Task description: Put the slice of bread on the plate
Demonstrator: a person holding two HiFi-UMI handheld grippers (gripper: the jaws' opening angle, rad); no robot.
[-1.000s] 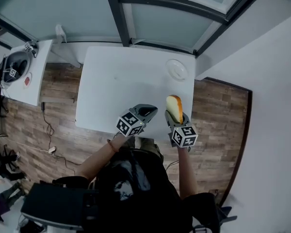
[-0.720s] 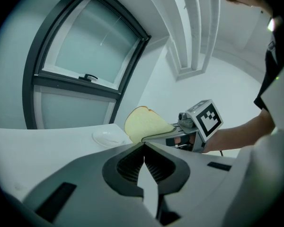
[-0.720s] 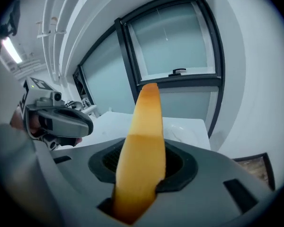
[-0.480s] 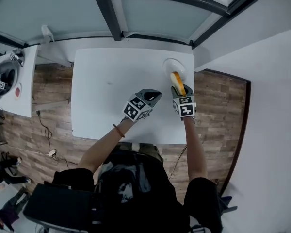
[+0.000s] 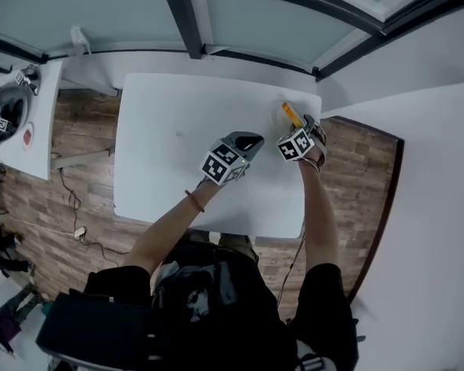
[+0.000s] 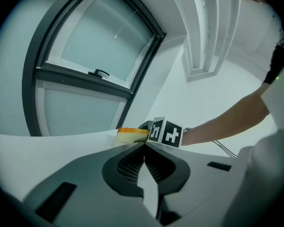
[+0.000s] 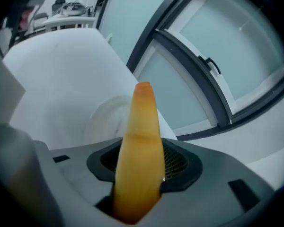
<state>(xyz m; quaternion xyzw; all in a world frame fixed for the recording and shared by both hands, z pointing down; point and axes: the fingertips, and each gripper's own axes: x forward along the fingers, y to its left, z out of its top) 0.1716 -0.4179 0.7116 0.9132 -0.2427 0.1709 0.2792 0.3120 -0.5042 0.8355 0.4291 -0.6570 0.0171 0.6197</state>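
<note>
Right gripper view, right gripper [image 7: 140, 176] opening on bread slice [image 7: 141, 136], over plate [image 7: 103, 119]

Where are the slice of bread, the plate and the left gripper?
slice of bread [image 7: 138, 145]: right gripper view, its crust edge.
plate [image 7: 92, 121]: right gripper view, its left rim.
left gripper [image 6: 144, 146]: left gripper view, where closed fingertips meet.

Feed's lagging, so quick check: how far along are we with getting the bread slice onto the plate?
Done: the golden-crusted bread slice is up off the white table and at the round white plate. In hand: the right gripper holds it edge-on over the plate, jaws opening with the slice between them. Left: lay it down and release. The left gripper is shut and empty.
</note>
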